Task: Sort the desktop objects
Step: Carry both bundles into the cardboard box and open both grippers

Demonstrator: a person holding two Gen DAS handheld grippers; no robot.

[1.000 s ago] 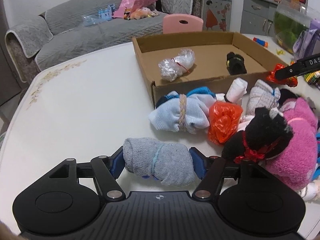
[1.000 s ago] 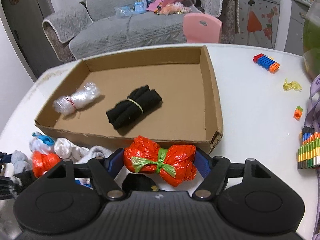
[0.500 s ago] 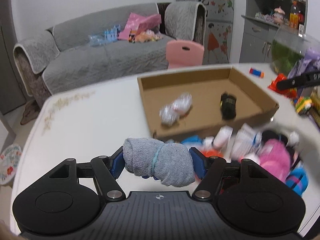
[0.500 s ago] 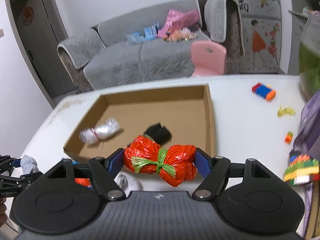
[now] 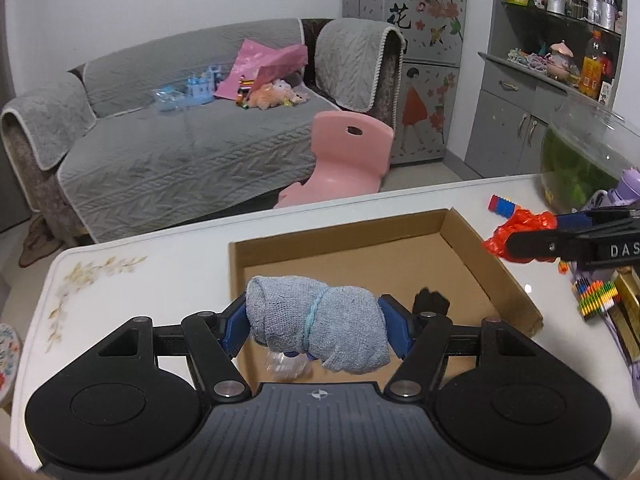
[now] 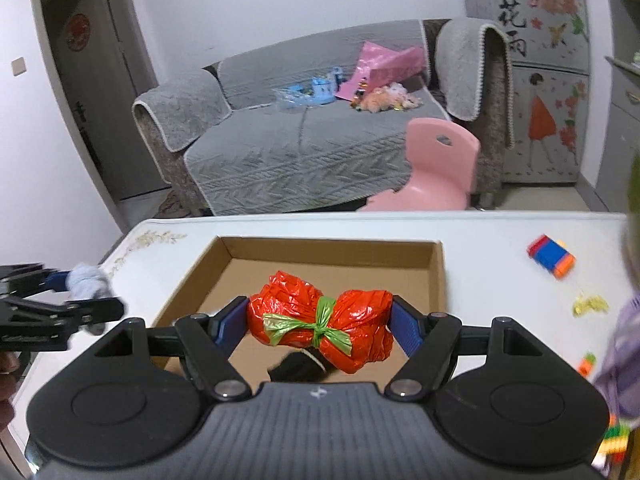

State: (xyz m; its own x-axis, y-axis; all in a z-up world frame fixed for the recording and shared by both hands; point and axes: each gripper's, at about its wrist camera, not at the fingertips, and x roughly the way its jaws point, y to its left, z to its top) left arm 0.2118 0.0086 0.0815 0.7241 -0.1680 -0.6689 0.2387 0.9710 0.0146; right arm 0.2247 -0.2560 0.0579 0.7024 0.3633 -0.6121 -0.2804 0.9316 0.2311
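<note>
Holding both loads above the cardboard box (image 5: 492,264) at once is where trouble could start: the left hand-held gripper (image 5: 316,326) is clamped on a grey rolled sock bundle (image 5: 318,326) over the box's left half, while the right hand-held gripper (image 6: 320,326) is clamped on an orange plastic-bag bundle (image 6: 320,326) tied with a green strip, over the box interior toward its right wall. Both bundles are soft and pinched only at their ends, so I judge either could sag or slip out unevenly and land on the box wall or on the table (image 5: 160,264) instead of inside. A black rolled bundle (image 5: 430,300) and a clear crinkled bag (image 5: 286,366) already lie on the box floor, and a drop straight onto them could bounce or pile things together. The two grippers hang near each other, so a sideways move risks a knock. Readable writing: white letters "DAS" on the right gripper's arm in the left view, and large Chinese characters, apparently "桃花", on the decorated cabinet (image 5: 416,40) behind.
</note>
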